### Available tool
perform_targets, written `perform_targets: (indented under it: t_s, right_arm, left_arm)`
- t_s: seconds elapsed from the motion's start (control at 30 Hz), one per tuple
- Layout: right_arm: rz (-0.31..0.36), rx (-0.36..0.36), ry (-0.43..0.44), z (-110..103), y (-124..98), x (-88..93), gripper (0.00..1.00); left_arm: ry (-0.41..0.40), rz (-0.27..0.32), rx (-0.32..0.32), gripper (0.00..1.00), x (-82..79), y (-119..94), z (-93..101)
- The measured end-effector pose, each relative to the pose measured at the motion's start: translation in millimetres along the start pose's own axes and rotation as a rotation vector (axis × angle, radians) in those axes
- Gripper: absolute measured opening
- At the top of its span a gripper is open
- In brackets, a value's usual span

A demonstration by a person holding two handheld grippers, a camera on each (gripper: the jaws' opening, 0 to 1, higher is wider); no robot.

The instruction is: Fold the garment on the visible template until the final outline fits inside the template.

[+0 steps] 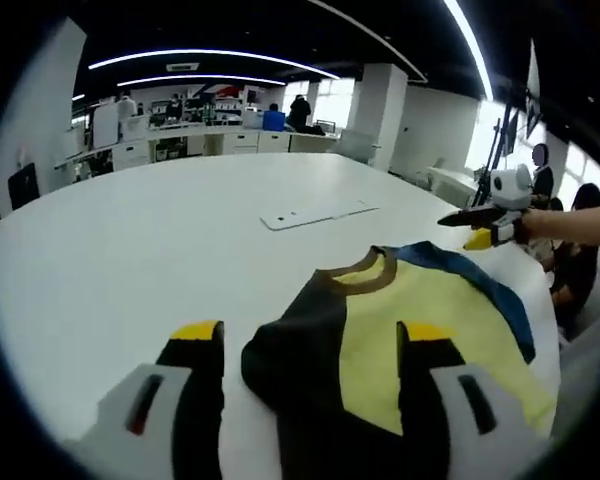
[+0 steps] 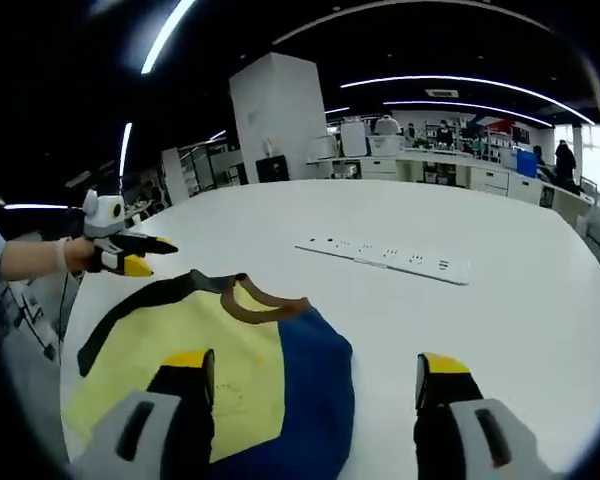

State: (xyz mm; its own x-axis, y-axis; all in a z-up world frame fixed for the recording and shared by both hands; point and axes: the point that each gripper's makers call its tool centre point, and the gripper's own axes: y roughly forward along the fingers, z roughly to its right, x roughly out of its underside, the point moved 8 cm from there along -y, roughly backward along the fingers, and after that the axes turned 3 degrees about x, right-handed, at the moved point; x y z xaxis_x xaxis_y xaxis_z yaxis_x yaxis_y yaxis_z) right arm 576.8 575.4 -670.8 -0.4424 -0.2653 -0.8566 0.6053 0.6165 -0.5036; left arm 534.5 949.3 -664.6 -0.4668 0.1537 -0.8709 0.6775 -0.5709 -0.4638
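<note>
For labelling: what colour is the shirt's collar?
Brown collar; clearest in the right gripper view.

Garment (image 1: 400, 340) hem behind gripper fingers (image 1: 425, 345)

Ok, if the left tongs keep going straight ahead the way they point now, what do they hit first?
Likely the garment: its dark sleeve lies between the open left tongs, just ahead. Depth is hard to judge.

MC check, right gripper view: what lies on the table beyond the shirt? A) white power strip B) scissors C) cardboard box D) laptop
A: a long white power strip with a row of sockets lies flat on the white table, past the collar of the yellow, blue and black shirt; the left gripper view shows it as a flat white bar beyond the shirt.
</note>
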Motion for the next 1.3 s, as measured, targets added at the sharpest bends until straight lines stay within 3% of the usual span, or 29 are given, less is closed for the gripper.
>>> perform_targets:
  t_s: [0.17,0.3,0.53,1.3]
  right_arm:
    - [0.004,-0.015,-0.021,-12.9,-16.8,1.5,0.96]
    - [-0.007,-0.027,-0.037,-21.1,-28.7,4.1,0.99]
    - [-0.002,-0.031,-0.042,-34.1,-50.3,5.6,0.96]
    - [-0.023,-0.046,-0.045,-73.2,-106.1,36.9,0.9]
  left_arm:
    - [0.01,0.014,0.028,0.91,-4.7,-12.6,13.5]
    - [0.008,0.017,0.037,0.94,-4.9,-23.1,21.4]
    - [0.004,0.035,0.052,0.93,-3.2,-42.4,39.8]
    - [-0.022,0.084,0.075,0.9,12.2,-85.6,93.0]
